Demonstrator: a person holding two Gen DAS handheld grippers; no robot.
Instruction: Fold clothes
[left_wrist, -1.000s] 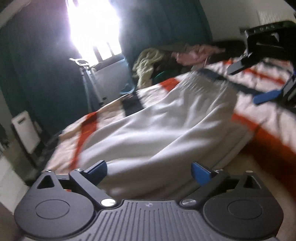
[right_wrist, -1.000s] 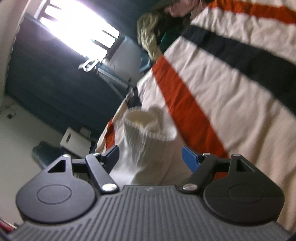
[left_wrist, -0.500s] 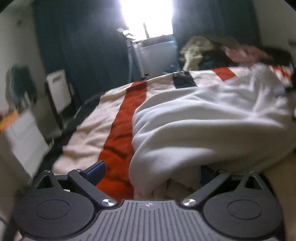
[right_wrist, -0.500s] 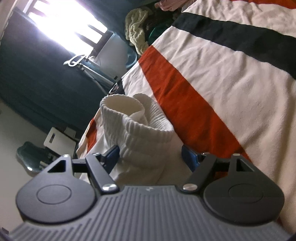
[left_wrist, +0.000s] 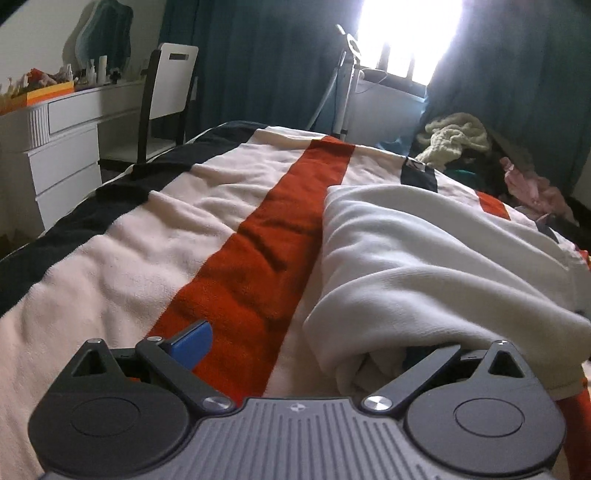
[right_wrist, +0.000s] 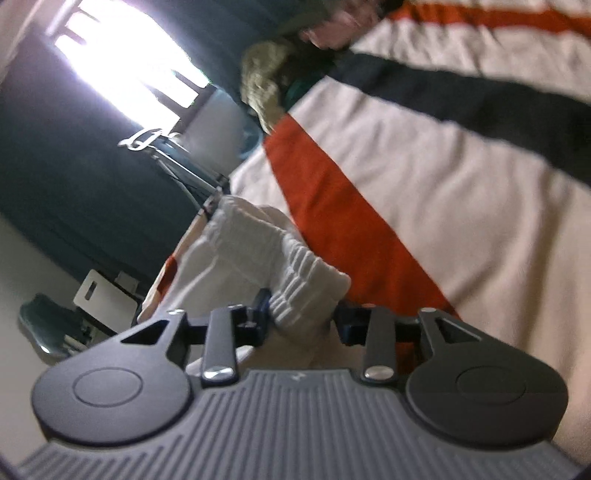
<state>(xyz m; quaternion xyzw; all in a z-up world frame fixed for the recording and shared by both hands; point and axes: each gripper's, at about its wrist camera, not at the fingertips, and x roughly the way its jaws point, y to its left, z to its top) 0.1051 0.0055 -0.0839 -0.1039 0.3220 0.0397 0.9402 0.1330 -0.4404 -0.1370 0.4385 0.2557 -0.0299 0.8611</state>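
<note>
A white fleece garment (left_wrist: 424, 266) lies on the striped blanket (left_wrist: 155, 240) of a bed, at the right of the left wrist view. My left gripper (left_wrist: 303, 350) is open; its blue left finger (left_wrist: 192, 341) rests over the orange stripe and its right finger is hidden under the garment's near fold. In the right wrist view my right gripper (right_wrist: 301, 321) is shut on the garment's ribbed white cuff (right_wrist: 306, 284), which bunches up between the fingers above the blanket (right_wrist: 461, 192).
A white dresser (left_wrist: 62, 147) and a chair (left_wrist: 166, 92) stand left of the bed. A pile of other clothes (left_wrist: 465, 147) lies at the far right end. A bright window (left_wrist: 406, 33) with dark curtains is behind.
My right gripper has closed on the ribbed cuff, which it only straddled before. My left gripper has swung left, so the garment now sits to its right.
</note>
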